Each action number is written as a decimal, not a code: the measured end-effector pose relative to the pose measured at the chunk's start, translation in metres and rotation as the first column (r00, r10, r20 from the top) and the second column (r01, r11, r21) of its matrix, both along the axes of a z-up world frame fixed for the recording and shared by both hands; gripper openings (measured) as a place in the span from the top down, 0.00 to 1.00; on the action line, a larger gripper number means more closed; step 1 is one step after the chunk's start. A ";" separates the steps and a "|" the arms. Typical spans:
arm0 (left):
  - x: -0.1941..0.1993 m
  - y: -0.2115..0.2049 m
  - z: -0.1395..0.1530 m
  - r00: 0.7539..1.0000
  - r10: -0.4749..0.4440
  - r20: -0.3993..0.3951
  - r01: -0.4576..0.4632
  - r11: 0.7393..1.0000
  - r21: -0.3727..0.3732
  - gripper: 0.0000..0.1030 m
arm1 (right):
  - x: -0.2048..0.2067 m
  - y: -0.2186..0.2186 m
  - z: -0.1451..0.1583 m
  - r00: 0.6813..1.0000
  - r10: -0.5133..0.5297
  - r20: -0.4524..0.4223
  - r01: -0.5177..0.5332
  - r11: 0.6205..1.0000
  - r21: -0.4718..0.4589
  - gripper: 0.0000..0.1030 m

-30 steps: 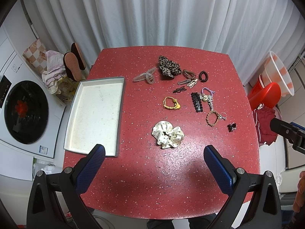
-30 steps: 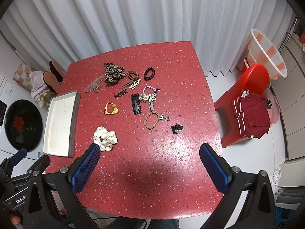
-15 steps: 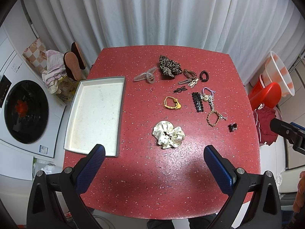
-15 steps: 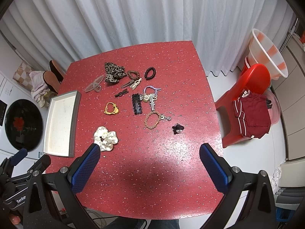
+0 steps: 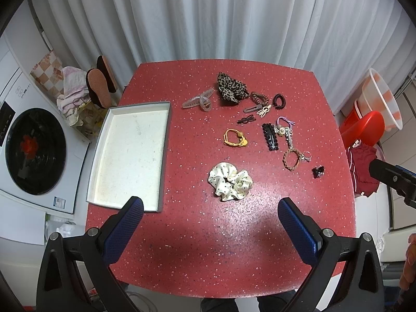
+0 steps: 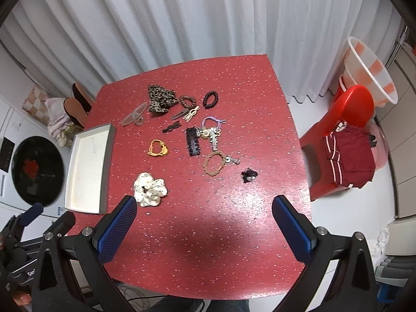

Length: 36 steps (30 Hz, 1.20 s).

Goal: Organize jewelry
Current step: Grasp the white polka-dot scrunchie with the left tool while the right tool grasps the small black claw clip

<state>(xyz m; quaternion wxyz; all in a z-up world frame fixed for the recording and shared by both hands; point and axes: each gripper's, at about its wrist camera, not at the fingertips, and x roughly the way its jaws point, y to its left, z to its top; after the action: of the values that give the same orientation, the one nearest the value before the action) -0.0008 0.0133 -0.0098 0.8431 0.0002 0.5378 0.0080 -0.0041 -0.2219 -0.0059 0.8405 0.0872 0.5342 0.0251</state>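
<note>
Hair accessories lie spread on a red table (image 5: 234, 234). A white polka-dot scrunchie (image 5: 230, 181) (image 6: 150, 189) lies nearest, with a yellow hair tie (image 5: 235, 138), a black beaded clip (image 5: 270, 137), a braided brown bracelet (image 5: 291, 159), a small black clip (image 5: 318, 172), a leopard scrunchie (image 5: 231, 89) and a clear claw clip (image 5: 199, 100) beyond. An empty grey-rimmed white tray (image 5: 130, 156) (image 6: 87, 169) sits at the table's left. My left gripper (image 5: 210, 223) and right gripper (image 6: 204, 221) are open and empty, high above the near edge.
A washing machine (image 5: 31, 145) stands left of the table. A red chair (image 6: 340, 135) with dark red cloth and a white-orange basin (image 6: 369, 70) stand to the right. White curtains hang behind. Slippers (image 5: 100, 85) rest on a pile at back left.
</note>
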 end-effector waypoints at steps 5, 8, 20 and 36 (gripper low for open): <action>0.004 -0.001 -0.003 1.000 0.001 -0.013 -0.001 1.000 0.002 0.00 | 0.001 -0.001 -0.004 1.000 0.008 -0.002 -0.008 1.000 0.008 0.00; 0.006 0.000 -0.008 1.000 0.000 -0.022 0.000 1.000 -0.001 0.00 | 0.002 -0.006 -0.010 1.000 -0.008 -0.018 0.008 1.000 0.030 0.00; 0.020 -0.008 -0.065 0.993 -0.017 -0.117 0.012 0.999 -0.049 0.00 | 0.011 -0.043 -0.067 0.981 -0.126 -0.150 0.131 0.991 0.021 0.00; 0.076 -0.016 -0.176 0.978 0.056 -0.203 -0.082 0.989 -0.120 0.00 | 0.055 -0.069 -0.173 0.965 -0.122 -0.233 0.114 0.992 -0.048 0.05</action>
<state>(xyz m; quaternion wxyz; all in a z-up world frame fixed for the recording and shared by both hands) 0.0753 -0.0030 -0.1856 0.7826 -0.0717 0.6184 0.0027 0.0507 -0.2911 -0.1787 0.7724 0.1071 0.6245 -0.0447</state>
